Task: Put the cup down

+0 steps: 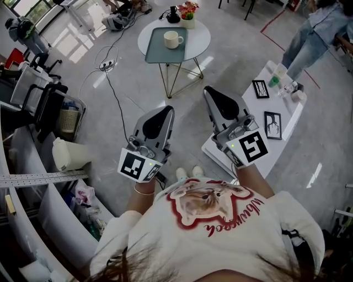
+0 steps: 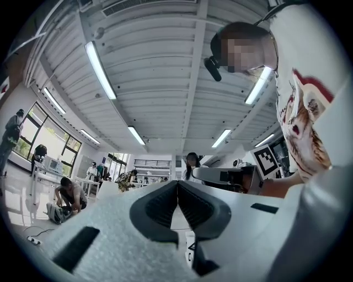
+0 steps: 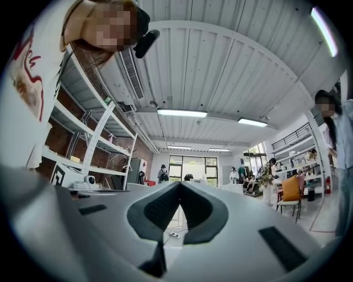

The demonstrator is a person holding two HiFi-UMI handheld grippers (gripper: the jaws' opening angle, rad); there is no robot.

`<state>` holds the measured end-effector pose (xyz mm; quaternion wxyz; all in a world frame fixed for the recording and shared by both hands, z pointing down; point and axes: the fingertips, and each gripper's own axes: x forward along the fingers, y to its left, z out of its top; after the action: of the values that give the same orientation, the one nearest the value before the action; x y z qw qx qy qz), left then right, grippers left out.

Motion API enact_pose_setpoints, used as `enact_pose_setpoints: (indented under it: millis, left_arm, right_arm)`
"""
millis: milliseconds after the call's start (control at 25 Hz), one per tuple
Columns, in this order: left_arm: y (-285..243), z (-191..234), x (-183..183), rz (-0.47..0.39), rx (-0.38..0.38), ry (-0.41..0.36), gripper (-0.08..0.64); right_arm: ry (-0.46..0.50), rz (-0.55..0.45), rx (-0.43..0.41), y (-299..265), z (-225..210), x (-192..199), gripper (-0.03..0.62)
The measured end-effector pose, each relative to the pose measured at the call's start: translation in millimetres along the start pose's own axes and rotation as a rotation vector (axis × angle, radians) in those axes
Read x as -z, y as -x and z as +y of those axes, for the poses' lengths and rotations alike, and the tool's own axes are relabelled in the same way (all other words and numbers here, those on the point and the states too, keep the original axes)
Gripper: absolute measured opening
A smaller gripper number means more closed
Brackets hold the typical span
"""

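Observation:
A white cup (image 1: 172, 39) stands upright on a grey-green tray (image 1: 157, 50) on the small round table (image 1: 199, 34) at the far end of the head view. Both grippers are held close to the person's chest, far from the cup. My left gripper (image 1: 165, 110) is shut with nothing between its jaws, which meet in the left gripper view (image 2: 177, 183). My right gripper (image 1: 208, 90) is also shut and empty, its tips touching (image 3: 180, 183). Neither gripper view shows the cup; both look towards the ceiling and the room.
A pot of flowers (image 1: 188, 13) stands on the round table behind the tray. A white low table (image 1: 292, 113) with picture frames is at the right. Shelving and bins (image 1: 49, 187) line the left. A cable (image 1: 113, 91) crosses the floor. A person (image 1: 317, 27) stands at the far right.

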<state>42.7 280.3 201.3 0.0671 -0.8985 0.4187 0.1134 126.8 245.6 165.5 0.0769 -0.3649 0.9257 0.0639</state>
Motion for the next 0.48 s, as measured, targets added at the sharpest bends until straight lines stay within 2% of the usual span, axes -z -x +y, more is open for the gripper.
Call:
enact_pose_setpoints:
  millis: [480]
  left_arm:
    - [7.4,-1.8,6.2,0.021,0.008,0.002,0.014]
  right_arm:
    - [0.007,-0.012,-0.012,2.1,4.9,-1.9,0.028]
